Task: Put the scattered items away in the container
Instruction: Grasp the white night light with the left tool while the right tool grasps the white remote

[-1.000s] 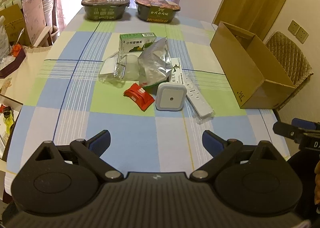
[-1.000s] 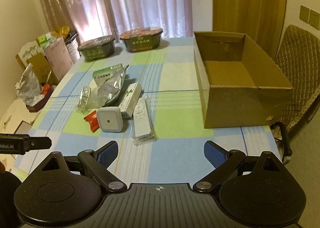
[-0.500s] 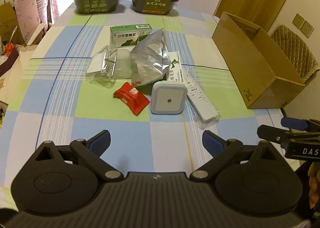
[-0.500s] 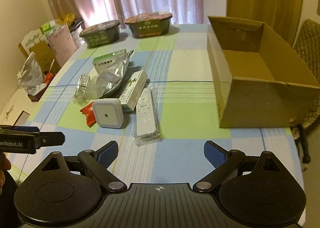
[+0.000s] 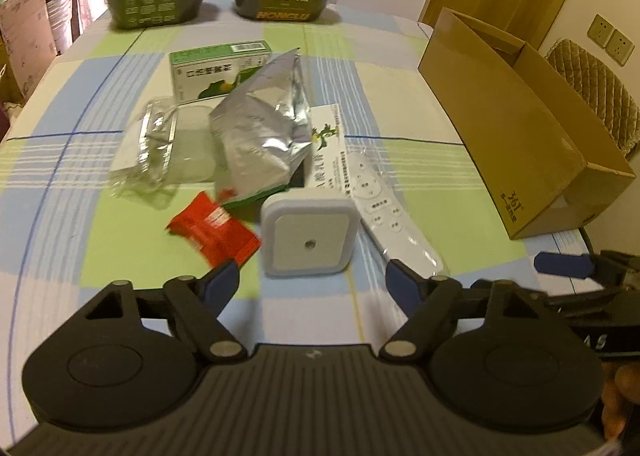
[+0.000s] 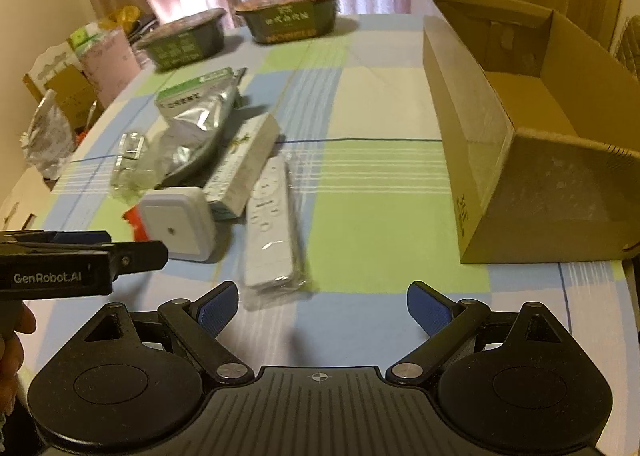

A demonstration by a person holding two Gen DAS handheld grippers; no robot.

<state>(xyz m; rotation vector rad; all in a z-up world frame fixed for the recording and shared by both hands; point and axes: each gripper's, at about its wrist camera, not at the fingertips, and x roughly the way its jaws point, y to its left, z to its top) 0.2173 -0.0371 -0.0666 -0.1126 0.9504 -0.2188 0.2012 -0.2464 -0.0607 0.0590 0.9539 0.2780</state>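
Blue-padded left claw (image 5: 313, 280) hovers wide and empty over the counter (image 5: 120, 256), white night-light (image 5: 307, 237) at twelve o'clock (right claw (image 6: 323, 309) likewise wide, empty).

Two hand-held black two-finger grippers with blue pads, both spread wide and holding nothing

The left black gripper (image 5: 312, 282) fills the bottom of its own view, blue-padded fingertips (image 5: 224, 278) far apart; in the right wrist view it juts in from the left edge (image 6: 120, 252), a bare hand (image 6: 12, 340) visible under it. The right black gripper (image 6: 322, 310) spans the lower frame, its blue pads (image 6: 426, 308) equally splayed; the left wrist view catches it at the right edge (image 5: 568, 266)
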